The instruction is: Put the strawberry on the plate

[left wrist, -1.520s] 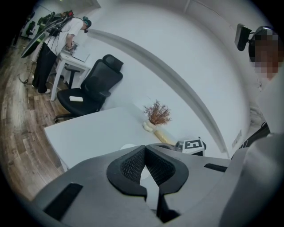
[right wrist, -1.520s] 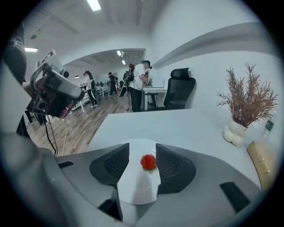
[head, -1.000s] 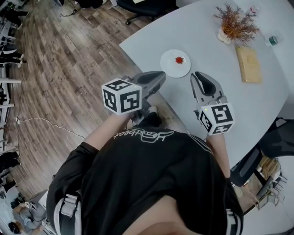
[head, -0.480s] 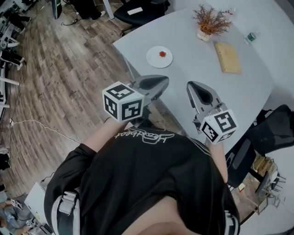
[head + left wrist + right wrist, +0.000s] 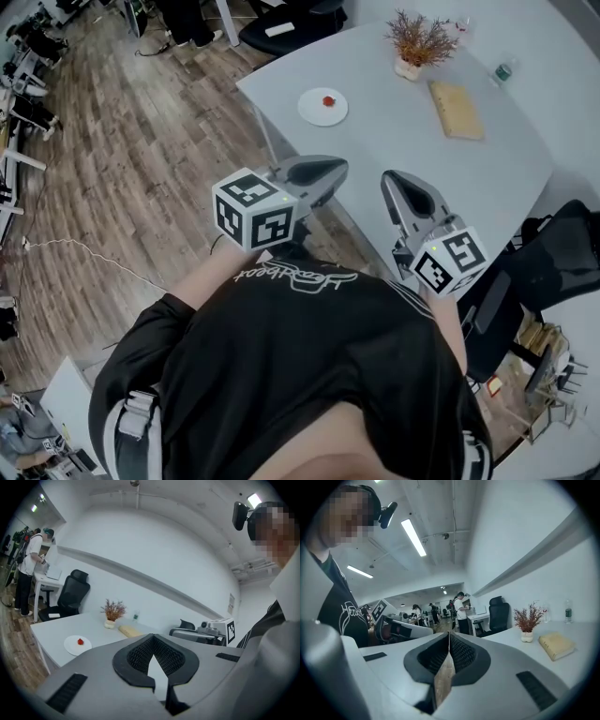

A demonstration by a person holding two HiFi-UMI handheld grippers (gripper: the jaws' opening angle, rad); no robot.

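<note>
A red strawberry (image 5: pixel 328 100) lies on a small white plate (image 5: pixel 322 106) near the far left corner of the grey table (image 5: pixel 403 131). In the left gripper view the strawberry (image 5: pixel 80 641) and plate (image 5: pixel 78 645) show small at the lower left. Both grippers hang in front of my chest, off the table's near edge and well short of the plate. My left gripper (image 5: pixel 337 169) is shut, tips together (image 5: pixel 152 637), and holds nothing. My right gripper (image 5: pixel 389 180) is shut and empty too, its pads pressed along one line (image 5: pixel 449 634).
A dried plant in a white pot (image 5: pixel 419 42), a tan block (image 5: pixel 456 109) and a small bottle (image 5: pixel 506 71) stand on the table's far side. A black office chair (image 5: pixel 553 262) sits at the right. Wooden floor (image 5: pixel 141 141) spreads to the left, and a person (image 5: pixel 28 569) stands at a far desk.
Both grippers have drawn back from the table and risen, so the plate with the strawberry now lies farther off. The right jaws, slightly apart before, have closed.
</note>
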